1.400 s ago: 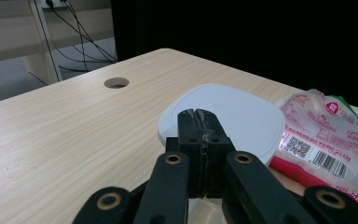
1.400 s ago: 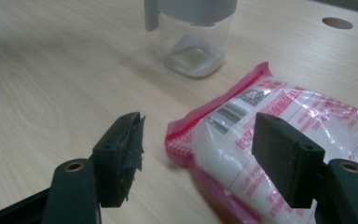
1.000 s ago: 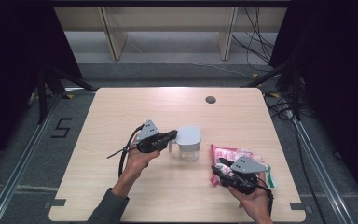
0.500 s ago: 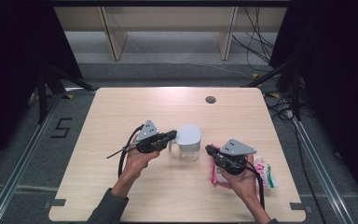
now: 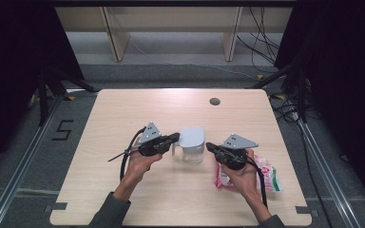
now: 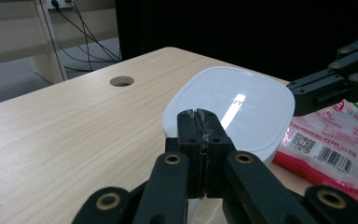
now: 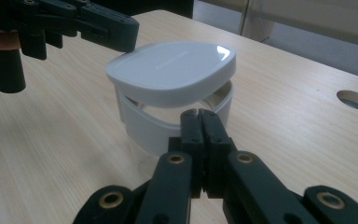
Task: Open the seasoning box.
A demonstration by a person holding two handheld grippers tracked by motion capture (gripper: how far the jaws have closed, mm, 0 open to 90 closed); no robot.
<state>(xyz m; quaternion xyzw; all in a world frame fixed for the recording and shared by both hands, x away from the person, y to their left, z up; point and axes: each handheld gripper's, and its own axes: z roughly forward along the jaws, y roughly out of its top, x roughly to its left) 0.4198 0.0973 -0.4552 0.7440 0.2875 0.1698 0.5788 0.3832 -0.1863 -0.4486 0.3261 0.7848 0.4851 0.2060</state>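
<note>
Clear plastic jug (image 5: 192, 151) with glossy white rounded-square lid (image 6: 230, 108) stands mid-desk (image 5: 123, 114), pale wood grain. Left claw (image 5: 173, 138) clenched at jug's handle side — whether it pinches handle, cannot tell. Right claw (image 5: 210, 146) just closed, clenched on nothing, moved left off crinkly red-white packet (image 5: 270, 172) toward jug.

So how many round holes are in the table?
1. The round hole is near the far edge of the table, beyond the white-lidded jug. More may be hidden under the jug, the hands or the pink packet.
</note>
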